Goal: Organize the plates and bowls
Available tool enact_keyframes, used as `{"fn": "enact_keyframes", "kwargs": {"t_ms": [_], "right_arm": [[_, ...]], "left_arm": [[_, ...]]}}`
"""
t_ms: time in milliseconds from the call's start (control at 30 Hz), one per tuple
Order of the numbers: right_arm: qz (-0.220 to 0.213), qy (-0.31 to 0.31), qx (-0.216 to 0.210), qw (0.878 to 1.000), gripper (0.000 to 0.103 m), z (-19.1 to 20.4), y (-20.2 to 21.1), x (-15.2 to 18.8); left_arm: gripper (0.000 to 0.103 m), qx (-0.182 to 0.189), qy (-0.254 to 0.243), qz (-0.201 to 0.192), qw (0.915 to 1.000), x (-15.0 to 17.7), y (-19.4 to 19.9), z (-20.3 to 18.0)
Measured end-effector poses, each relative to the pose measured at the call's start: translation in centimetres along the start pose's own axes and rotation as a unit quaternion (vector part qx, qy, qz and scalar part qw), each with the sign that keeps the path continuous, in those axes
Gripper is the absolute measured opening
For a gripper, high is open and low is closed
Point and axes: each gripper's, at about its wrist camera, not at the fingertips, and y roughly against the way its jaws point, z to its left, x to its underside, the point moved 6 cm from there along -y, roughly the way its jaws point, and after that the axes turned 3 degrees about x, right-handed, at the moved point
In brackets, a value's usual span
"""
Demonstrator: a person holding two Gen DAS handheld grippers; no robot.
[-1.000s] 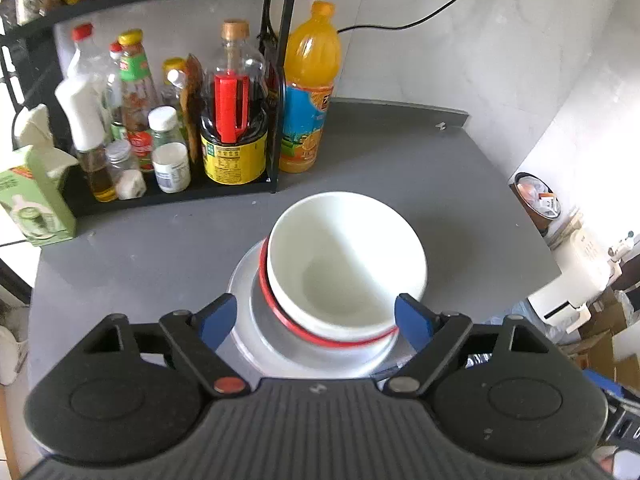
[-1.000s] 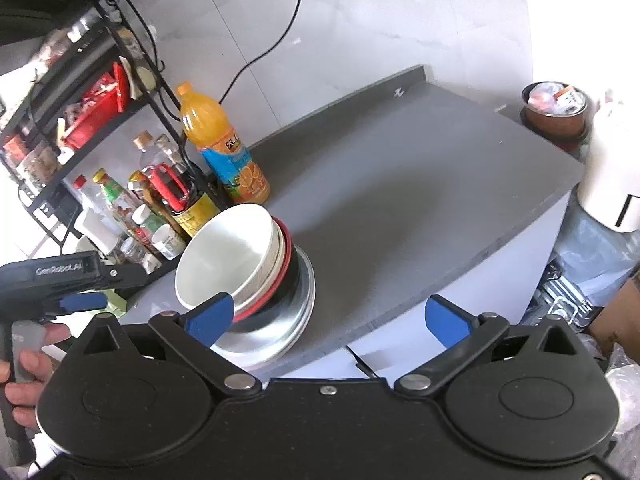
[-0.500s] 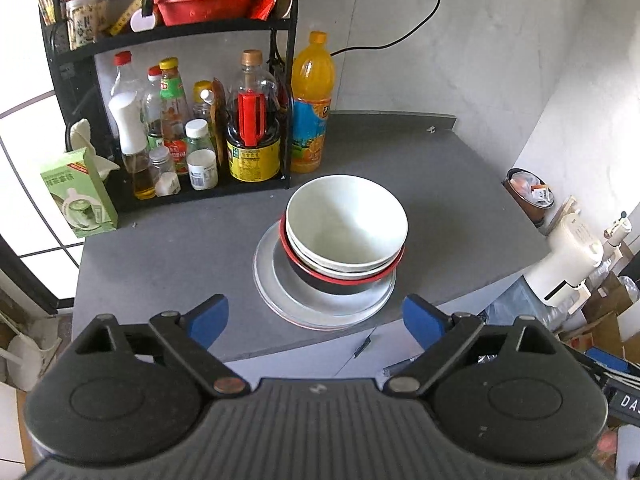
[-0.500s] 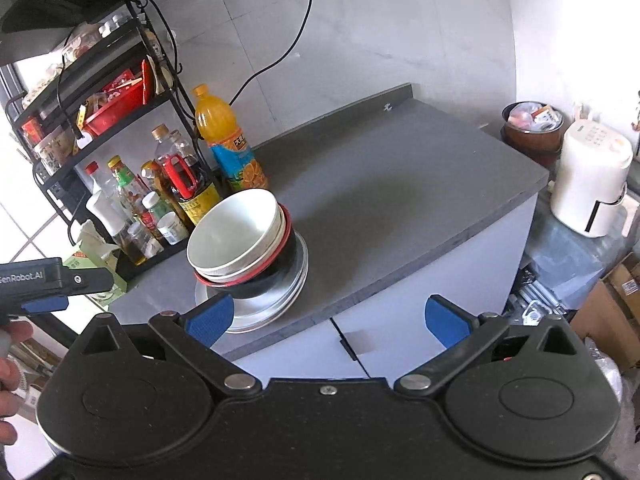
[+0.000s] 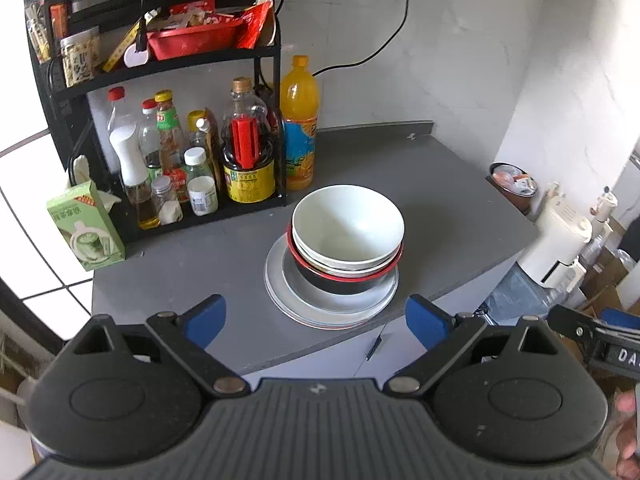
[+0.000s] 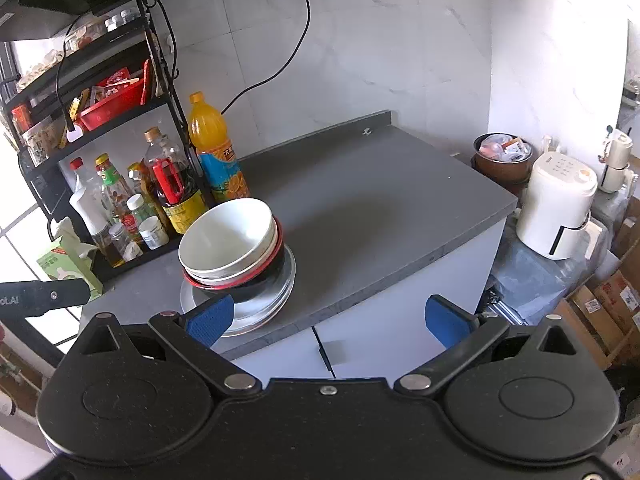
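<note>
A white bowl (image 5: 347,227) tops a nested stack that includes a black bowl with a red rim (image 5: 340,280). The stack rests on grey plates (image 5: 288,300) near the front edge of the grey counter (image 5: 440,200). My left gripper (image 5: 316,320) is open, empty, and held back from the stack, in front of the counter edge. In the right wrist view the same white bowl (image 6: 226,236) and plates (image 6: 276,304) sit left of centre. My right gripper (image 6: 330,318) is also open and empty, off the counter, its left fingertip overlapping the plates in the image.
A black rack (image 5: 168,64) with sauce bottles stands at the counter's back left, an orange drink bottle (image 5: 299,120) beside it. A green carton (image 5: 84,226) sits at the left edge. A white appliance (image 6: 560,212) and boxes stand on the floor to the right.
Both grippers have pulled back and up from the stack, so the bowls look smaller and the cabinet front shows. The stack has not moved.
</note>
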Motion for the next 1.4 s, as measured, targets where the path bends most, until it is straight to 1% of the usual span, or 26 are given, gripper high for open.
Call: {"fn": "enact_keyframes", "kwargs": {"t_ms": [133, 200, 333, 467, 567, 800, 1100, 1400], "right_arm": [[-0.001, 0.004, 0.014, 1.000, 0.103, 1.2, 0.6, 0.5], [-0.001, 0.002, 0.015, 1.000, 0.103, 1.8, 0.9, 0.8], [0.001, -0.003, 0.021, 1.000, 0.103, 2.9, 1.7, 1.5], [0.002, -0.005, 0.022, 1.000, 0.103, 3.8, 2.1, 2.0], [0.003, -0.010, 0.014, 1.000, 0.103, 4.4, 2.5, 2.3], [0.003, -0.012, 0.022, 1.000, 0.103, 5.0, 3.0, 3.1], [-0.002, -0.008, 0.029, 1.000, 0.103, 6.1, 3.2, 3.7], [-0.001, 0.004, 0.028, 1.000, 0.103, 7.0, 3.4, 3.7]], "left_arm": [[0.096, 0.006, -0.009, -0.007, 0.9999, 0.0, 0.6, 1.3], [0.096, 0.015, -0.012, -0.009, 0.9998, 0.1, 0.9, 1.9], [0.096, 0.021, -0.022, -0.008, 0.9995, 0.3, 1.2, 3.2], [0.096, 0.027, -0.028, -0.006, 0.9992, 0.7, 1.4, 4.3], [0.096, 0.031, -0.036, -0.006, 0.9988, 0.9, 1.5, 4.9], [0.096, 0.039, -0.049, 0.001, 0.9981, 1.6, 1.5, 5.3], [0.096, 0.050, -0.065, 0.001, 0.9966, 2.9, 1.9, 4.8], [0.096, 0.046, -0.068, -0.002, 0.9966, 3.5, 2.3, 4.7]]}}
